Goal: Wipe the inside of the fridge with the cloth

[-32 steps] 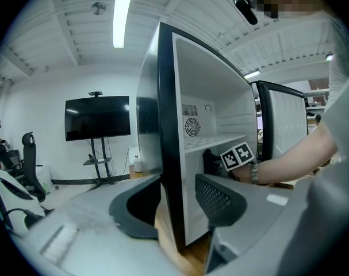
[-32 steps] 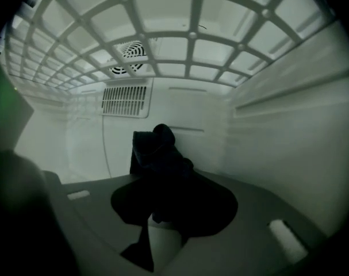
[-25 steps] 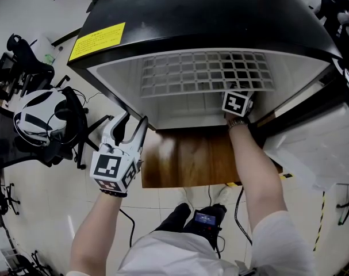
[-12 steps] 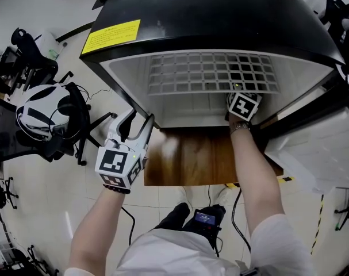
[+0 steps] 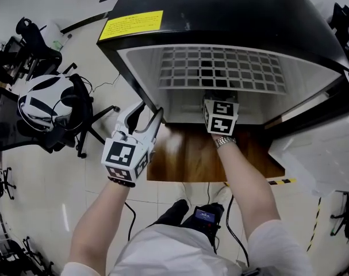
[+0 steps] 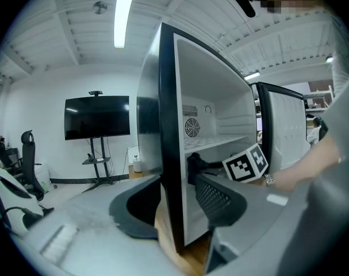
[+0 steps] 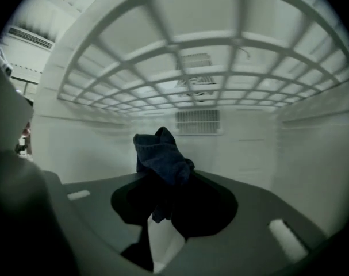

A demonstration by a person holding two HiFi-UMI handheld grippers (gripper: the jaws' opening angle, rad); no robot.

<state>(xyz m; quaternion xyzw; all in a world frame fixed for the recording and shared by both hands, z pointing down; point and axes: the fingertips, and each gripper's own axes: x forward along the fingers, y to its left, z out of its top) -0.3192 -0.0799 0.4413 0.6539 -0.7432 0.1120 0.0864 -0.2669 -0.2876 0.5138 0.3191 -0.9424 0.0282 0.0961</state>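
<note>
The black fridge point(image 5: 231, 16) stands open, its inside white with a wire shelf point(image 5: 220, 68). My right gripper point(image 7: 168, 183) reaches in under that shelf, shut on a crumpled dark blue cloth point(image 7: 163, 154) near the middle of the compartment. In the head view only its marker cube point(image 5: 221, 117) and my forearm show. The left gripper view shows the cloth point(image 6: 194, 165) as a dark lump inside the fridge. My left gripper point(image 5: 146, 115) is outside, open, with the front edge of the fridge's left wall point(image 6: 171, 154) lined up between its jaws; no pad visibly presses on it.
The fridge sits on a wooden board point(image 5: 185, 157). Its open door point(image 5: 315, 148) stands at the right. An office chair with white headgear point(image 5: 45, 105) is to the left. A screen on a stand point(image 6: 96, 117) is farther back. Cables run across the floor.
My right gripper has slid left with the cloth, from the right side of the compartment to its middle. The left gripper has stayed by the fridge's left wall.
</note>
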